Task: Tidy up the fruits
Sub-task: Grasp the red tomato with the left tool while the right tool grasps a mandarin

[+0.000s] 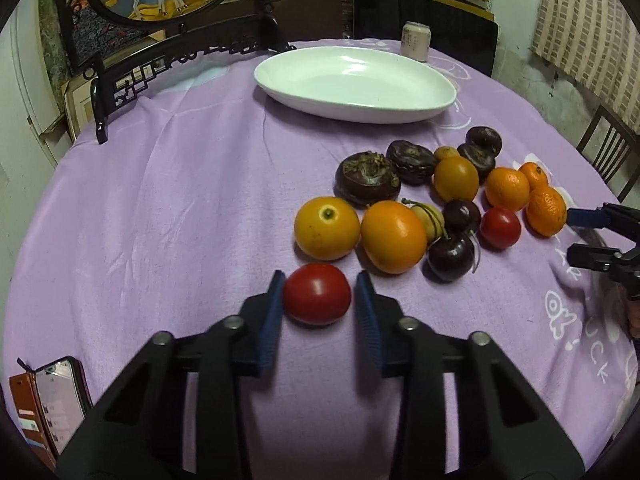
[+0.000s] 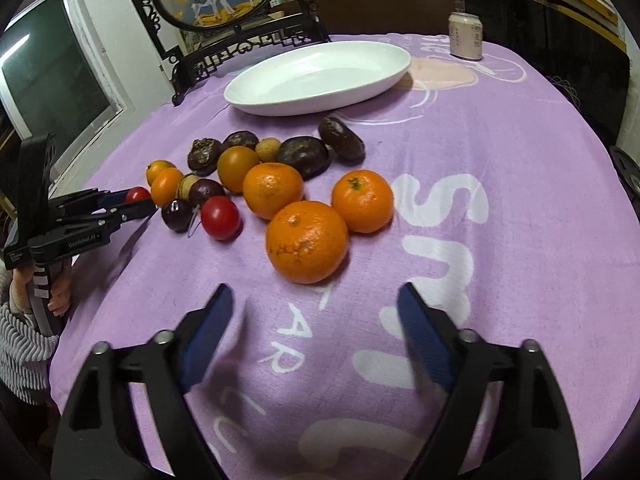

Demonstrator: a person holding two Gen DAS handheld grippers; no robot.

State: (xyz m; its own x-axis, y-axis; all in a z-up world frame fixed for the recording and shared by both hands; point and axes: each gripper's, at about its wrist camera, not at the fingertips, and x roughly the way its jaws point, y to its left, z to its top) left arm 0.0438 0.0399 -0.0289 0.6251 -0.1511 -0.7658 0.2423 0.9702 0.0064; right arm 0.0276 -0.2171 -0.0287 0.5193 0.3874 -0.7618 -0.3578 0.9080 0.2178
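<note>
A pile of fruit lies on the purple cloth: oranges, tangerines, dark plums, water chestnuts and tomatoes. My left gripper (image 1: pixel 318 294) has its blue pads on both sides of a red tomato (image 1: pixel 318 294) that rests on the cloth; the left pad touches it, the right pad stands a hair off. In the right wrist view the same gripper (image 2: pixel 136 200) shows at the left with the tomato (image 2: pixel 137 194) between its tips. My right gripper (image 2: pixel 314 296) is wide open and empty, just short of a large tangerine (image 2: pixel 307 241). A white oval dish (image 1: pixel 356 80) stands empty behind the fruit.
A drinks can (image 1: pixel 416 41) stands behind the dish near the table's far edge. A black carved stand (image 1: pixel 120 80) with a round painted panel is at the far left. A phone in a brown wallet case (image 1: pixel 56 404) lies at the near left.
</note>
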